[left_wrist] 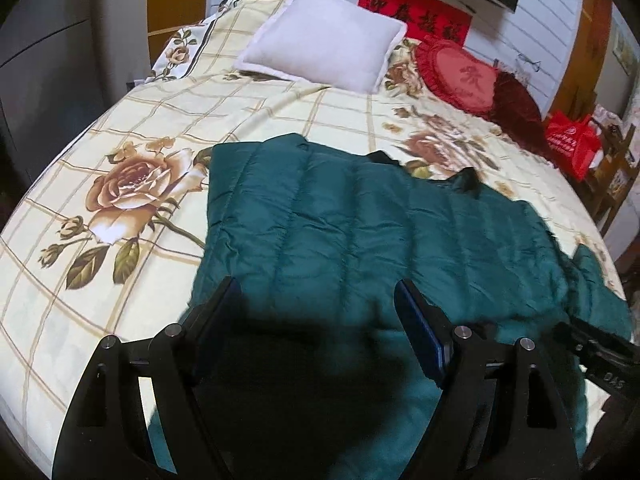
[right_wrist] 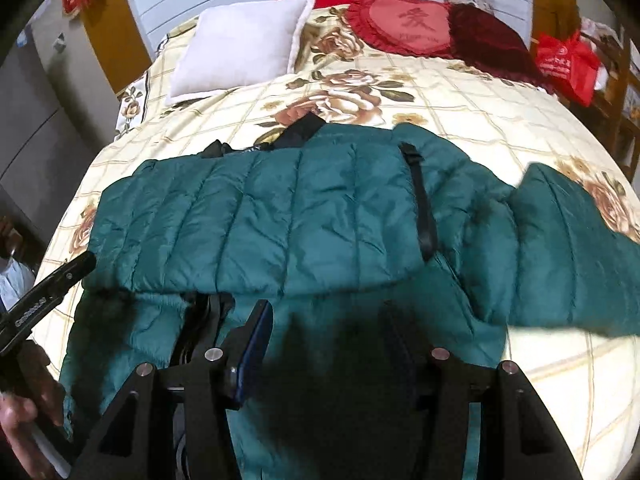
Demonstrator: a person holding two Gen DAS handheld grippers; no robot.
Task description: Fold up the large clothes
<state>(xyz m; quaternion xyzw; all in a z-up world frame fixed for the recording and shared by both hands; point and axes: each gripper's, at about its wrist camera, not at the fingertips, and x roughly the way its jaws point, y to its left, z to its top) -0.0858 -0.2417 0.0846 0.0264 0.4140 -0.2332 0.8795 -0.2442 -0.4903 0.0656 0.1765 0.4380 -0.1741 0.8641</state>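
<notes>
Floral bedspread (right_wrist: 460,92) carries my green puffer jacket (right_wrist: 280,216), spread flat so it folds cleanly, one panel already lapped over. Left of the jacket's black strap (right_wrist: 420,216), I hold the left gripper (left_wrist: 316,300) wide, nothing between the jaws. At the near hem, right gripper (right_wrist: 328,320) half-open, apparently empty. Sleeve (right_wrist: 560,248) trails right.

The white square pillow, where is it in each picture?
Left wrist view: the white square pillow lies top centre, at the head of the bed.
Right wrist view: the pillow lies upper left.
Shared landmark: the red heart-shaped cushion sits just right of it in both.
</notes>
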